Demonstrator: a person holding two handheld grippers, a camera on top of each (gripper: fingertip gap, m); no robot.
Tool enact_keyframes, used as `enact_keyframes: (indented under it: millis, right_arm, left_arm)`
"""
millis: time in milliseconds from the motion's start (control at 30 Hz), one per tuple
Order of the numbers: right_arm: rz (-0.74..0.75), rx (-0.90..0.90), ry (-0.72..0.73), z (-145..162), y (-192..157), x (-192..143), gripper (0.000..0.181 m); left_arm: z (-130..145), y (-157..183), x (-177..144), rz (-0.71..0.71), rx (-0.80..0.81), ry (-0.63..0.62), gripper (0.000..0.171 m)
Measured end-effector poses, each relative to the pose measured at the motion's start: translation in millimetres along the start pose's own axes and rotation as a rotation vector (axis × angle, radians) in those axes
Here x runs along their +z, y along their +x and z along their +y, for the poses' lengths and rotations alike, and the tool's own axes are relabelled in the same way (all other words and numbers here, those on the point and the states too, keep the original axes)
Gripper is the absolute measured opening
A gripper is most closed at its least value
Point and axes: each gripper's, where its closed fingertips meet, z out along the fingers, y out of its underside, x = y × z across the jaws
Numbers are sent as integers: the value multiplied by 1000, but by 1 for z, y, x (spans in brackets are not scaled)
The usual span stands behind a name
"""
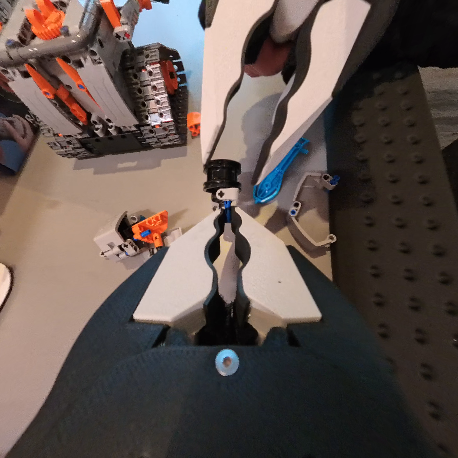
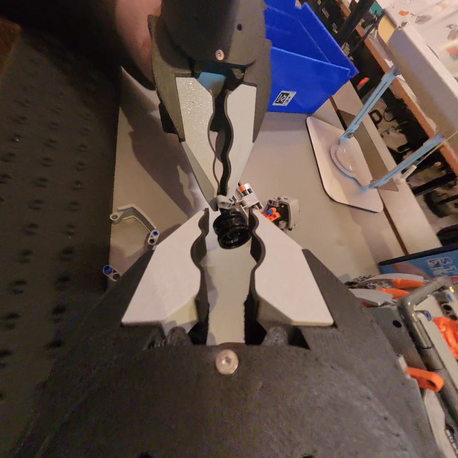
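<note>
My left gripper (image 1: pixel 227 214) is shut on a small blue pin (image 1: pixel 227 210). The pin is plugged into a light grey connector (image 1: pixel 228 193), which carries a black wheel hub (image 1: pixel 221 174), and the whole piece is held above the table. My right gripper (image 1: pixel 233 169) reaches in from the opposite side. Its open fingers straddle the black wheel hub (image 2: pixel 230 231). One fingertip (image 1: pixel 210 158) touches the hub and the other (image 1: pixel 256 178) stands clear of it. The right wrist view shows the left gripper (image 2: pixel 221 194) shut at the grey connector (image 2: pixel 224 201).
A large grey, black and orange tracked model (image 1: pixel 99 86) stands at the far left. A small grey and orange sub-assembly (image 1: pixel 133 235), a blue translucent piece (image 1: pixel 280 171), a grey curved panel (image 1: pixel 304 223) and an orange bit (image 1: pixel 193 123) lie on the table. A black studded mat (image 1: pixel 396 247) lies at the right. Blue bins (image 2: pixel 304 62) stand beyond. My left and right fingertips are right by each other.
</note>
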Motion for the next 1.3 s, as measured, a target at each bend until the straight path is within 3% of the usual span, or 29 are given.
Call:
enact_keyframes:
  millis: [200,367,500,633,800,900,967,1100,1200,1300]
  right_arm:
    - [-25,5,-117,22,-4,11,28]
    - [-90,0,-187,40,-17,19,3]
    - [-117,21,-184,42,-22,21,9]
    - [-113,61,-116,34,-16,14,13]
    - [-93,96,-79,34,-7,9,15]
    - [-90,108,-82,37,-4,9,15]
    - [-88,110,-78,39,-3,9,15]
    - [-91,136,-67,41,1,10,15]
    - [-92,151,-83,46,3,13,15]
    - [-91,153,-76,46,3,13,14]
  left_arm:
    - [8,7,6,35,-3,-39,2]
    - [24,14,16,62,-1,-122,4]
    - [31,11,1,-8,29,-199,23]
    - [27,-5,-61,-146,76,-231,26]
    - [35,-74,-181,-447,39,-290,23]
    - [62,-114,-239,-541,-46,-364,26]
    - [89,-130,-258,-526,-87,-437,28]
    - [135,-159,-256,-452,-207,-527,28]
    - [158,-155,-219,-272,-313,-528,25]
    - [189,-147,-188,-195,-408,-613,24]
